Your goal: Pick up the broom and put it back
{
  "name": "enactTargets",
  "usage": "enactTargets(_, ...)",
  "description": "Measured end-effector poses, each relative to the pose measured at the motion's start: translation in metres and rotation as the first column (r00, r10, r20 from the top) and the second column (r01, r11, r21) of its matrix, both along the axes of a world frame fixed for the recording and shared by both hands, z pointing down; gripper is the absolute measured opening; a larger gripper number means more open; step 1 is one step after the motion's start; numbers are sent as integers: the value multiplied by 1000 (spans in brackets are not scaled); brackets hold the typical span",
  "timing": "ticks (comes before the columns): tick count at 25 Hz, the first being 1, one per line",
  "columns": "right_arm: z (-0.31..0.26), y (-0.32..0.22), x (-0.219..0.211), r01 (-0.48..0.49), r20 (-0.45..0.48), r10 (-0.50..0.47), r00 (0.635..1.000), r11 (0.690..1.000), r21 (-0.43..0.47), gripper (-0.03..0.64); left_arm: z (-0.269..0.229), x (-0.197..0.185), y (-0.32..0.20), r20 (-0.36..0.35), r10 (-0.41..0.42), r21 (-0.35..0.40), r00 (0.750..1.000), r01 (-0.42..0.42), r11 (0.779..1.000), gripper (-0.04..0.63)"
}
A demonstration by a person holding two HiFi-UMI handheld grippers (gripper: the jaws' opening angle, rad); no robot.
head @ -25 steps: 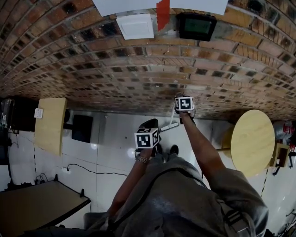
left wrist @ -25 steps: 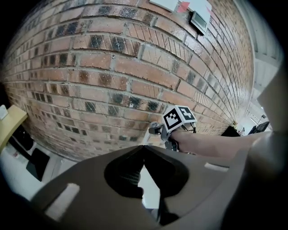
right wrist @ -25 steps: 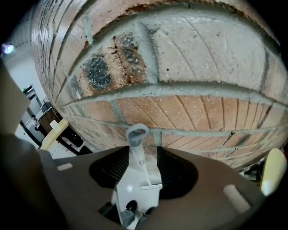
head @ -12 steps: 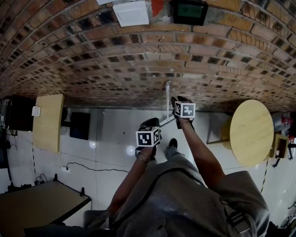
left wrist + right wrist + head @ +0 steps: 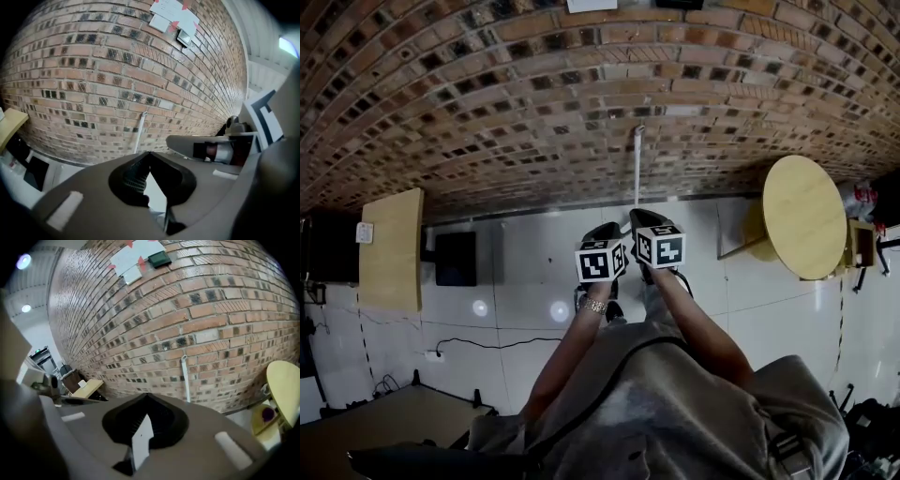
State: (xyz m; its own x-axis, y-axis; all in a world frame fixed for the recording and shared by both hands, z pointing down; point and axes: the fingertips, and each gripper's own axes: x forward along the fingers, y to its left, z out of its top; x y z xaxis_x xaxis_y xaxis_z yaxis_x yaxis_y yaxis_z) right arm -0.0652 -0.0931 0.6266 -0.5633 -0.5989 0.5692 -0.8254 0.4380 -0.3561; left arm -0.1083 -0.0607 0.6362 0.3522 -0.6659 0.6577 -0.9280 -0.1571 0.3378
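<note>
Left tongs (image 5: 149,153) & right tongs (image 5: 146,395) are hanging side by side over the floor (image 5: 525,272), both pinched shut w/ nothing in them. Broom (image 5: 637,167) is leaning upright on the brick wall (image 5: 487,112) ahead, apart from both. Put-back is looking done; next prob. backing off w/o knocking it.

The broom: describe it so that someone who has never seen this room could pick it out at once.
Find the long brick wall. Left of the round wooden table, the broom stands upright against the bricks. It is the only thin, pale pole on that dark, patterned wall, and only its handle shows.
</note>
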Motion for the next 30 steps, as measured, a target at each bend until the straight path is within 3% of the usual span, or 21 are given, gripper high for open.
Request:
enactTargets(7,-18,60,-11,57,-8,-57,998,998,-8,3,-16,0,32,-3,9,34,1000,-9,999,0)
enactTargets(13,-37,58,5,29,-15,-29,999,999,17,3,-34,18,25,10,25,79,1000,-26,997,0)
enactTargets(21,-48,58,29,42,24,-42,999,999,12,3,-38,55,22,16,72,85,997,-73,994,0)
enactTargets(30,-52,55,35,59,39,-60,997,998,23,3,-41,61,18,45,68,92,997,-72,993,0)
